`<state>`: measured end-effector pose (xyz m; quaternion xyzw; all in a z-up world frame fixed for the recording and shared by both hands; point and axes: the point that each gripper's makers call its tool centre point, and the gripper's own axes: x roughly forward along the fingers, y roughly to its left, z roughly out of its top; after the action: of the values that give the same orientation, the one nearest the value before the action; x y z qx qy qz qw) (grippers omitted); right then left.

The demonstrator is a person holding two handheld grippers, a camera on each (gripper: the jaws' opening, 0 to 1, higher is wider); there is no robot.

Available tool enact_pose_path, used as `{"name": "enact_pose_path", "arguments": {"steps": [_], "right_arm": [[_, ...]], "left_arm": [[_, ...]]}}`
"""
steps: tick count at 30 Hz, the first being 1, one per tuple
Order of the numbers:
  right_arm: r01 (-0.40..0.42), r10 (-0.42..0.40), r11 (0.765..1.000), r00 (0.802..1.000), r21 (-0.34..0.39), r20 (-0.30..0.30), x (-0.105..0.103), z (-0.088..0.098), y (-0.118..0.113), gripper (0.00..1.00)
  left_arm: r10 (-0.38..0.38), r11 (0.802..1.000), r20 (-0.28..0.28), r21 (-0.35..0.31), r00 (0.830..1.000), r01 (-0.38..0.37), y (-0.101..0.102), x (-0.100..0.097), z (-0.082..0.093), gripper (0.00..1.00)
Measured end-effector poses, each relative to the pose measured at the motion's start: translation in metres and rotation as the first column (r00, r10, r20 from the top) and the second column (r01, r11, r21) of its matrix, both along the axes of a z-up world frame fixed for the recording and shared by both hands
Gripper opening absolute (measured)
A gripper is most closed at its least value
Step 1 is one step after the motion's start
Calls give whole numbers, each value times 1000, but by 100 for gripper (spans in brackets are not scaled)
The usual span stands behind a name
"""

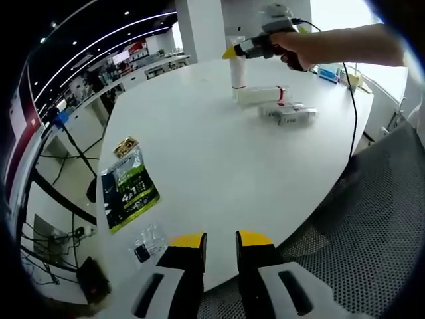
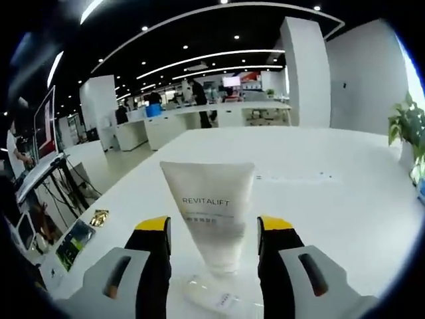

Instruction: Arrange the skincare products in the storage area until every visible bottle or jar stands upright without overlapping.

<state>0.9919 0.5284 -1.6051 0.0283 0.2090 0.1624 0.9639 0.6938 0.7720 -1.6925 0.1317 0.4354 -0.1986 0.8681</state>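
A white Revitalift tube (image 2: 211, 206) stands upright on its cap on the white table (image 2: 332, 219), between the jaws of my right gripper (image 2: 214, 230). The jaws are open, with a gap on each side of the tube. In the left gripper view a hand holds that right gripper (image 1: 234, 52) at the top of the standing tube (image 1: 238, 74) on the table's far side. Beside it lie a long white box (image 1: 262, 95) and two smaller packs (image 1: 290, 113). My left gripper (image 1: 221, 240) is open at the table's near edge, holding nothing.
A green-black pouch (image 1: 129, 189), a gold packet (image 1: 125, 145) and a small clear sachet (image 1: 147, 242) lie near the table's left edge. A flat pack (image 2: 212, 299) lies just before the tube. A mesh chair (image 1: 372, 219) stands at the near right. A black cable (image 1: 353, 106) trails off the table (image 1: 199, 133).
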Motion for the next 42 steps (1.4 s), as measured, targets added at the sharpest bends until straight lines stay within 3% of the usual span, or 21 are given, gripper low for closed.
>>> {"name": "enact_pose_path", "arguments": {"steps": [2, 3, 6, 8, 11, 15, 20, 24, 28, 30, 34, 35, 37, 39, 40, 41, 42], "right_arm": [[-28, 28, 999, 1000, 25, -1, -9, -1, -3, 56], [-59, 62, 995, 998, 84, -25, -18, -2, -2, 60], [-116, 118, 985, 993, 126, -7, -29, 0, -9, 58], [-147, 148, 984, 989, 106, -7, -35, -3, -22, 56], [-224, 226, 974, 973, 28, -53, -47, -16, -38, 50], [-293, 292, 956, 945, 18, -147, -64, -36, -61, 48], [-379, 368, 925, 907, -15, -204, -80, -48, -75, 49], [-391, 380, 920, 891, 5, -247, -84, -58, -78, 52], [-473, 431, 880, 838, -50, -333, -93, -71, -82, 45], [-537, 471, 831, 819, -148, -328, -93, -71, -82, 37], [-575, 483, 792, 796, -205, -365, -91, -79, -85, 42], [-601, 499, 767, 778, -225, -381, -92, -82, -84, 41], [-621, 510, 741, 768, -256, -386, -92, -85, -83, 38], [-656, 535, 688, 747, -309, -394, -91, -88, -83, 37], [-660, 536, 683, 744, -312, -399, -91, -88, -84, 36], [-658, 533, 692, 743, -296, -405, -89, -89, -83, 35], [-670, 541, 681, 732, -295, -414, -88, -89, -83, 33]], "left_arm": [[-2, 1000, 0, 1, 1000, 2, 0, 0, 0, 18], [-1, 1000, 0, 0, 1000, 1, 0, 0, 0, 18], [-4, 1000, -1, 2, 1000, 4, 0, 0, -1, 18], [-5, 1000, -3, 3, 1000, 6, 0, 0, -1, 18], [-9, 1000, -2, 3, 1000, 9, -1, 0, -1, 18], [-14, 1000, -1, 5, 1000, 14, -1, 0, -1, 18], [-24, 1000, -1, 6, 1000, 24, -3, -1, -1, 18], [-31, 999, -1, 10, 1000, 31, -3, -1, -1, 18], [-37, 999, -3, 15, 999, 37, -3, -1, -2, 18], [-41, 999, -10, 14, 999, 41, -4, -3, -3, 18], [-47, 999, -6, 17, 999, 47, -5, -2, -2, 18], [-47, 999, -6, 17, 999, 48, -5, -2, -2, 18], [-53, 998, -6, 19, 999, 53, -5, -3, -1, 18], [-58, 998, -24, 20, 998, 58, -6, -5, -4, 18], [-61, 998, -30, 22, 998, 62, -6, -5, -5, 18], [-75, 997, -22, 27, 997, 75, -7, -5, -4, 18], [-75, 997, -14, 26, 997, 75, -7, -4, -3, 18]]}}
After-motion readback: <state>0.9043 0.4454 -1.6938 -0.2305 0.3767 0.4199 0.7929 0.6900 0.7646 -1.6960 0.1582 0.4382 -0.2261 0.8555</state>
